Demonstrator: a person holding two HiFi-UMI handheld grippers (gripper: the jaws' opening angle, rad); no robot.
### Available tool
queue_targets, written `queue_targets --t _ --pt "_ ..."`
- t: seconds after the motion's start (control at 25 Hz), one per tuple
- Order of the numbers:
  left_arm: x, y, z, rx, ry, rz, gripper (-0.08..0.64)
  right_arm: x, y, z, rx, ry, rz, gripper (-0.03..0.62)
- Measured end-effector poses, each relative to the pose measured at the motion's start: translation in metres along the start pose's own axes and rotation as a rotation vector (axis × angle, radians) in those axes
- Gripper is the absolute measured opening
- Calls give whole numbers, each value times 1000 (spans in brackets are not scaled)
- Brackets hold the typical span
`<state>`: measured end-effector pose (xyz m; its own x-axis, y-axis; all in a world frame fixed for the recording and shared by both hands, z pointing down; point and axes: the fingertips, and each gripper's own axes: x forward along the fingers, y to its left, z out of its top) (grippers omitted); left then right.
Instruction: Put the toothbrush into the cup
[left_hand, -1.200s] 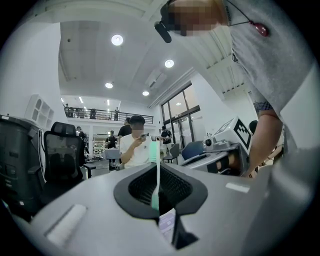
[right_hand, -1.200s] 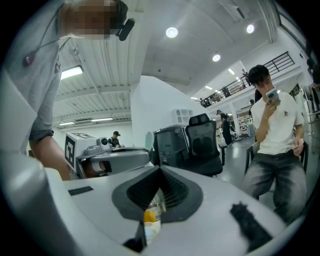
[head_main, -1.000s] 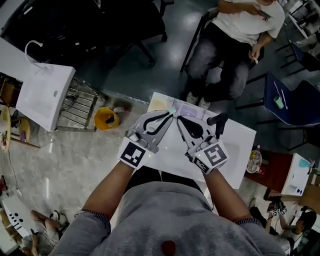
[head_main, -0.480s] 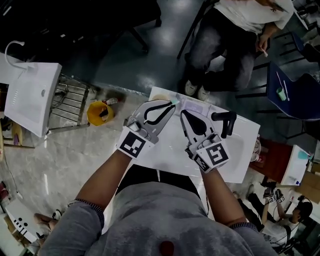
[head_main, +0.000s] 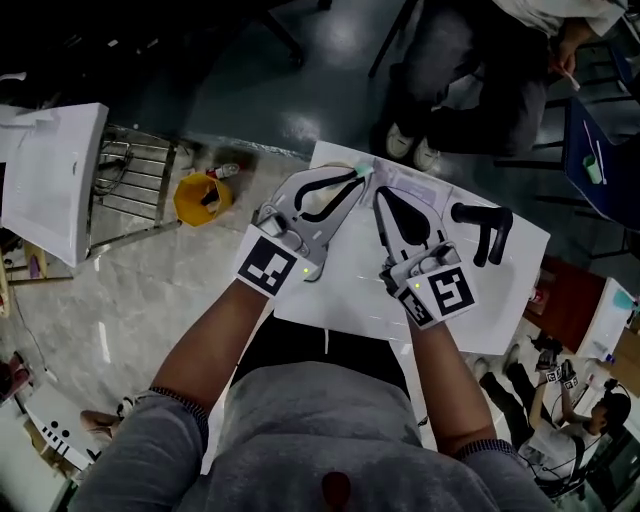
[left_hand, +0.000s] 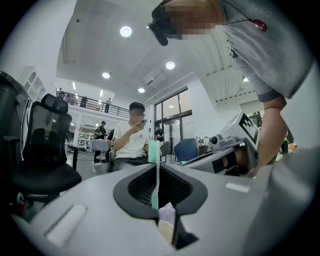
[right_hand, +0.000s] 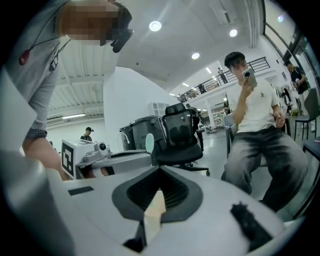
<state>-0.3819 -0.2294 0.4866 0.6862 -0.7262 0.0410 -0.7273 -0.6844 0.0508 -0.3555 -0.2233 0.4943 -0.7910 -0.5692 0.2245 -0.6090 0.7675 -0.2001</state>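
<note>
We see a smooth mint plastic toothbrush (left_hand: 153, 150), matt grey plastic shells with black ribbed inner faces on the left gripper (left_hand: 156, 167) and right gripper (right_hand: 160, 170), a smooth white table (head_main: 340, 290), a glossy stone-look floor (head_main: 130, 290), a metal wire rack (head_main: 135, 195), our grey cloth shirt (head_main: 320, 420)

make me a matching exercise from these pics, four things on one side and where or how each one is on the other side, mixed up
Things
1. toothbrush
2. right tongs
3. yellow bucket
4. black L-shaped part

Places or states
a. on the floor, left of the white table in the head view
b. lying on the table, to the right of the right tongs
c. clamped in the left tongs
d. shut, with nothing between them

Pairs: 1-c, 2-d, 3-a, 4-b
</note>
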Motion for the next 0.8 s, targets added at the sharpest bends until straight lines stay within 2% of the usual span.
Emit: queue_targets --t 0.24,0.6,0.8 --pt "4 5 -21 79 0 -11 18 12 -6 -19 21 -1 -15 14" --pt "0 12 -51 38 48 11 14 18 -7 -39 51 6 -27 14" --pt "1 17 -63 -5 81 34 51 21 -7 -42 58 7 -31 14"
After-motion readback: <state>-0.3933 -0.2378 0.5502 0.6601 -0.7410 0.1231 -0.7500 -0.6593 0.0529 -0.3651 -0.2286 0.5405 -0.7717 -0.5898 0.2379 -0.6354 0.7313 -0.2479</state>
